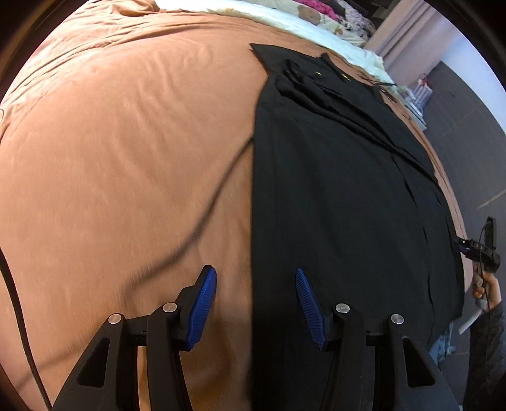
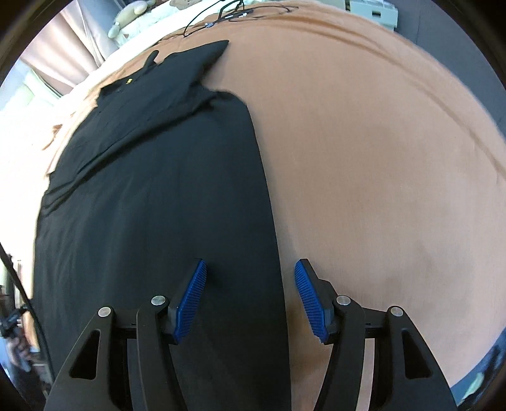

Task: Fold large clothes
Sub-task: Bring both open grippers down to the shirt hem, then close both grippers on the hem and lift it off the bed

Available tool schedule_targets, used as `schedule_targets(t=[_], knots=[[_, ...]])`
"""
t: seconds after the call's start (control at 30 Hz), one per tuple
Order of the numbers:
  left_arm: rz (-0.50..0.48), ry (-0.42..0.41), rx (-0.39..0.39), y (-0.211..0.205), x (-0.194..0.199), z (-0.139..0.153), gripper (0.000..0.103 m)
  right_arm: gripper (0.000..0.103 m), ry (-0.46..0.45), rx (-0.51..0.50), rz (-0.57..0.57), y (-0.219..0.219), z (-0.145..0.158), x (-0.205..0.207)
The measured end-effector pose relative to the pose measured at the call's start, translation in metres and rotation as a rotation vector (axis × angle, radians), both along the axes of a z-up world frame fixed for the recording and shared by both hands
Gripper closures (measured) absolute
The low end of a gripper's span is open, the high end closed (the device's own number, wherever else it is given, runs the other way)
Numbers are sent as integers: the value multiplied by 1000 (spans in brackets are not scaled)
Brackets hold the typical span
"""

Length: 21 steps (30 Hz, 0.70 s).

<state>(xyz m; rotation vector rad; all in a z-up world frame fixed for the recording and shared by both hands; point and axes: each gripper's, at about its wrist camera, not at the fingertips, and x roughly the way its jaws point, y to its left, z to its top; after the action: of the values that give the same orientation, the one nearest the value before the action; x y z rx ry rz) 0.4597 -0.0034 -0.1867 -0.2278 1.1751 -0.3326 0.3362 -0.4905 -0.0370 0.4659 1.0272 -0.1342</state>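
Where the black garment (image 1: 341,196) is seen in the left wrist view, it is laid flat as a long strip on the orange bedspread (image 1: 126,158), running from the lower centre of the frame to the upper right, with layered folds and two small yellow marks near its far end. In the right wrist view the same garment (image 2: 151,189) is spread over the left half of the frame, its straight edge running down the centre.

The left gripper (image 1: 256,306) is held above the garment's left edge with its blue pads (image 1: 202,309) spread apart; nothing is pinched between them. The right gripper (image 2: 250,300) is held over the garment's right edge, its pads (image 2: 311,303) likewise parted, with cloth below the gap but not clamped.

At the right edge of the left wrist view a hand (image 1: 484,284) with the other tool is seen. Pale bedding (image 1: 316,25) lies beyond the bedspread, and cables (image 2: 227,14) rest at the top of the right wrist view. No containers are made out.
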Motion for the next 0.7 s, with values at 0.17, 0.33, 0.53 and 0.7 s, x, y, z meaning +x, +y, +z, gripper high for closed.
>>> schedule_targets(t=[0.17, 0.33, 0.53, 0.7], knots=[[-27, 9, -45, -6, -24, 4, 49, 47, -77, 125, 23, -6, -10, -43], [-33, 1, -55, -9, -46, 4, 49, 49, -139, 239, 53, -12, -21, -78], [2, 32, -151, 3, -73, -1, 55, 49, -197, 338, 76, -19, -38, -108], [36, 40, -232, 13, -95, -4, 55, 49, -270, 456, 88, -27, -59, -129]])
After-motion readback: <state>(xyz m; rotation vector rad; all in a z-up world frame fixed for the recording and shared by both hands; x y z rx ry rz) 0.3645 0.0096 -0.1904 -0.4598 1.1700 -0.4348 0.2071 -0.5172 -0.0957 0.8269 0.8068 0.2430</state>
